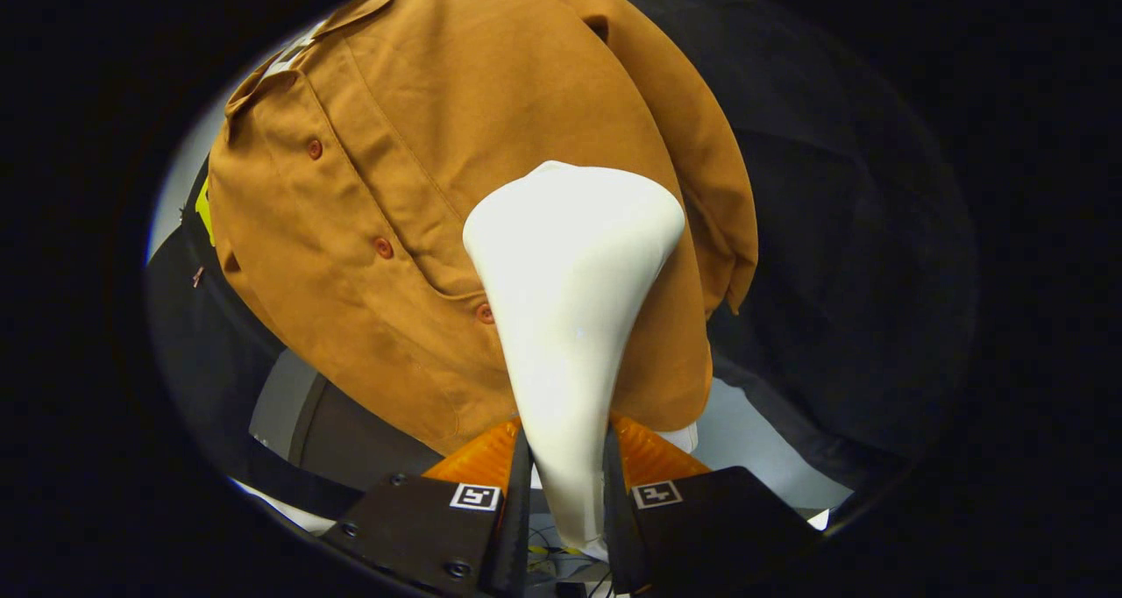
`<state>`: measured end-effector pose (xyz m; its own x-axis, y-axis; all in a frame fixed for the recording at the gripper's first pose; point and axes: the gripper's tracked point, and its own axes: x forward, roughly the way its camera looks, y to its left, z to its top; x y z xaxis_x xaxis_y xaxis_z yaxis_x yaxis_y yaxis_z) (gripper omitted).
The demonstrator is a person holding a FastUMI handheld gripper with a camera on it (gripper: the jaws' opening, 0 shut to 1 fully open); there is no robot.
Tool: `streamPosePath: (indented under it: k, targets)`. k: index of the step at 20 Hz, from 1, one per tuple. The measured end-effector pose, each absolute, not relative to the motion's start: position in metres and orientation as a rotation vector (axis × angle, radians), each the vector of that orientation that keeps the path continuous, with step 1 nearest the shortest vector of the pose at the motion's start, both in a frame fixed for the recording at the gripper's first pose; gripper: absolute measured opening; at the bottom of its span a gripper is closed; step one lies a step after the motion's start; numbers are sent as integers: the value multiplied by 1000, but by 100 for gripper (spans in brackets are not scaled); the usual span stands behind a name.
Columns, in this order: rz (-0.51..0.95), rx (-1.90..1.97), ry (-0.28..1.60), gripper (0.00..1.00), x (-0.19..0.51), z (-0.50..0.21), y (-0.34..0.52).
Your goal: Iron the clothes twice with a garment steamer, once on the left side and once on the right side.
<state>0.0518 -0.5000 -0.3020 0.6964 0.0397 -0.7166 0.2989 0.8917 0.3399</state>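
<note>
Clamping from both sides, the jaws of the gripper are holding the garment steamer by its narrow handle, which is running straight ahead between the fingers. Its long axis is lying along the fingers, widening to a broad head that is pointing at, and seemingly resting against, the hanging brown shirt, right of the button placket. The steamer is looking rigid, smooth and probably slippery, so the slim neck seems the sensible grip; the shirt is hanging soft and yielding.
</note>
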Motion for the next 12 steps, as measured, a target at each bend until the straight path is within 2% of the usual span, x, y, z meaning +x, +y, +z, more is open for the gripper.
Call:
streamPosePath:
  k: [5, 12]
  targets:
    - [-199, 451, 808, 40, 38, -302, -500]
    - [-273, 382, 738, 40, 16, -255, -487]
